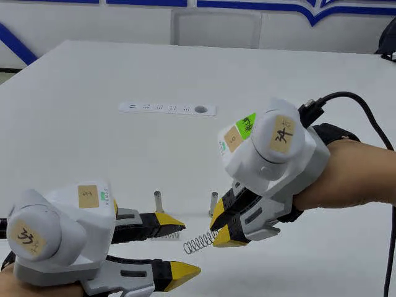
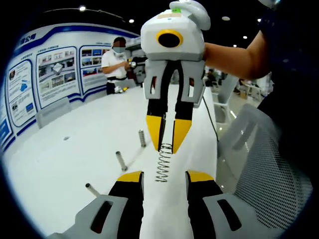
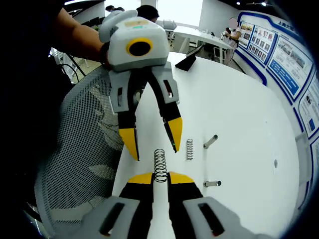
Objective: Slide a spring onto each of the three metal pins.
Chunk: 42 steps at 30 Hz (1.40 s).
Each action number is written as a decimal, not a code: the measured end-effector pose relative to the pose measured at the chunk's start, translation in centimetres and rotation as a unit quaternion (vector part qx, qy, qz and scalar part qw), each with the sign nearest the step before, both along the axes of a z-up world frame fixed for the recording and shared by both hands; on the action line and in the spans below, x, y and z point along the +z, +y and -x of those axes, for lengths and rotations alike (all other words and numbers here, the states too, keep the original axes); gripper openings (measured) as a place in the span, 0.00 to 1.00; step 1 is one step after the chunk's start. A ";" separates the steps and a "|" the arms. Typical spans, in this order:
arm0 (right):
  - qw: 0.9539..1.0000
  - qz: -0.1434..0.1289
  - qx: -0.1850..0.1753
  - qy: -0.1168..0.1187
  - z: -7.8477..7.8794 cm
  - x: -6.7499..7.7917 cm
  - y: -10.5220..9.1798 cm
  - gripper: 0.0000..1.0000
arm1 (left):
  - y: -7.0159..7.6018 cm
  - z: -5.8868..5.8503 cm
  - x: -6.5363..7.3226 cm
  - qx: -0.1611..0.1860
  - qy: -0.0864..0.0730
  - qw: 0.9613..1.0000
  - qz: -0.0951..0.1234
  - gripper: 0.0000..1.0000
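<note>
Right claw [image 1: 216, 232] pinched shut on one end of thin coiled metal spring [image 1: 199, 241], over white table [image 1: 93, 80]. Left claw [image 1: 185, 247] wide open, empty, near two short metal pins [image 1: 158, 201].

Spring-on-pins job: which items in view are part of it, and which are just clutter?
Job:
right gripper, shut on a spring
loose spring
three metal pins
left gripper, open

Lying about:
power strip
black cable
chair
</note>
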State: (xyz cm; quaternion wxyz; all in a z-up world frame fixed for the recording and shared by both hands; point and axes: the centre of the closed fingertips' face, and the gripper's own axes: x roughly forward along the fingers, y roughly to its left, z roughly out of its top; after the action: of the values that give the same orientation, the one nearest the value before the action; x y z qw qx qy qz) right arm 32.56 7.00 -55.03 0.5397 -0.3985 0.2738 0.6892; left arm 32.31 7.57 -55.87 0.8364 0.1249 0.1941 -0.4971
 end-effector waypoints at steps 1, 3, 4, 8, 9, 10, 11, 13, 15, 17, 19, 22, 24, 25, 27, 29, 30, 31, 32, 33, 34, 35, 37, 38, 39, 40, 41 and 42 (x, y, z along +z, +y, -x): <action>1.000 0.001 0.001 -0.001 0.1 0.1 0.1 0.11 | 0.1 0.0 -0.1 0.000 -0.001 1.000 -0.003 0.31; 1.000 0.000 0.005 -0.003 0.5 0.3 0.4 0.11 | 0.1 0.0 -0.2 -0.004 -0.002 1.000 -0.006 0.26; 1.000 -0.001 0.006 -0.002 0.6 0.3 0.5 0.11 | 0.1 0.0 -0.2 -0.005 -0.004 1.000 -0.007 0.24; 1.000 -0.009 0.008 0.002 0.9 0.6 0.8 0.11 | -0.1 0.3 -0.2 -0.013 -0.010 1.000 -0.014 0.13; 1.000 -0.010 0.007 0.001 0.9 0.7 0.9 0.11 | -0.1 0.3 -0.2 -0.013 -0.010 1.000 -0.015 0.13; 1.000 -0.014 0.007 0.001 0.9 0.9 1.0 0.11 | -0.1 0.3 -0.3 -0.013 -0.009 1.000 -0.016 0.13; 1.000 -0.020 0.005 0.004 1.0 1.2 1.1 0.11 | -0.1 0.3 -0.3 -0.013 -0.008 1.000 -0.017 0.12; 0.999 -0.033 0.002 0.008 1.1 1.7 1.4 0.11 | -0.2 0.3 -0.3 -0.012 -0.008 1.000 -0.016 0.12; 0.999 -0.040 0.001 0.009 1.1 2.0 1.5 0.11 | -0.2 0.3 -0.2 -0.010 -0.009 1.000 -0.015 0.12; 0.999 -0.052 -0.002 0.008 1.0 2.3 1.8 0.11 | -0.3 0.2 0.0 -0.008 -0.010 1.000 -0.012 0.12; 0.998 -0.063 -0.006 0.012 1.1 2.7 2.1 0.11 | -0.3 0.1 0.2 -0.006 -0.010 1.000 -0.008 0.12; 0.997 -0.076 -0.010 0.013 1.1 3.0 2.4 0.11 | -0.4 0.0 0.4 -0.004 -0.011 1.000 -0.004 0.12; 0.996 -0.089 -0.013 0.015 1.2 3.3 2.8 0.11 | -0.4 0.0 0.5 -0.003 -0.014 1.000 -0.001 0.11; 0.996 -0.092 -0.013 0.016 1.3 3.4 2.9 0.11 | -0.4 0.0 0.6 -0.002 -0.019 1.000 -0.002 0.11; 0.995 -0.097 -0.013 0.016 1.3 3.5 3.1 0.11 | -0.5 0.0 0.7 -0.002 -0.020 1.000 0.000 0.11; 0.995 -0.102 -0.012 0.013 1.4 3.6 3.3 0.11 | -0.5 -0.1 0.7 -0.001 -0.025 1.000 -0.001 0.11; 0.994 -0.103 -0.012 0.015 1.4 3.6 3.3 0.11 | -0.5 -0.2 0.7 0.001 -0.022 1.000 0.002 0.10; 0.994 -0.105 -0.014 0.017 1.4 3.6 3.3 0.11 | -0.4 -0.2 0.7 0.002 -0.023 1.000 0.005 0.10; 0.994 -0.109 -0.015 0.016 1.3 3.6 3.3 0.12 | -0.3 -0.3 0.8 0.005 -0.024 1.000 0.009 0.10; 0.994 -0.109 -0.018 0.016 1.1 3.5 3.3 0.12 | -0.2 -0.3 1.0 0.008 -0.022 1.000 0.018 0.10; 0.994 -0.109 -0.020 0.015 1.1 3.5 3.2 0.12 | -0.1 -0.4 1.1 0.010 -0.020 1.000 0.021 0.10; 0.994 -0.110 -0.021 0.015 1.0 3.4 3.2 0.12 | 0.0 -0.4 1.1 0.012 -0.020 0.999 0.022 0.10; 0.993 -0.112 -0.025 0.017 1.0 3.4 3.1 0.13 | 0.0 -0.5 1.3 0.014 -0.020 0.999 0.026 0.10; 0.993 -0.112 -0.026 0.016 0.9 3.4 3.1 0.13 | 0.0 -0.5 1.3 0.016 -0.020 0.999 0.027 0.10; 0.993 -0.113 -0.027 0.015 0.9 3.4 3.2 0.13 | 0.1 -0.6 1.3 0.016 -0.020 0.999 0.028 0.10; 0.993 -0.114 -0.028 0.016 0.9 3.4 3.2 0.13 | 0.1 -0.6 1.3 0.016 -0.020 0.999 0.027 0.10; 0.993 -0.115 -0.029 0.016 0.9 3.4 3.3 0.13 | 0.1 -0.6 1.3 0.015 -0.021 0.999 0.026 0.10; 0.993 -0.117 -0.029 0.015 0.9 3.4 3.3 0.12 | 0.0 -0.6 1.3 0.015 -0.021 0.999 0.026 0.10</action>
State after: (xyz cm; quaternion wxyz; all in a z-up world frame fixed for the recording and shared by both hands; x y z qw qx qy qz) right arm 31.63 10.35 -51.62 0.5983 -0.3136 0.2110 0.7066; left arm 32.87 7.62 -54.54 0.8506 0.1106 0.1655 -0.4867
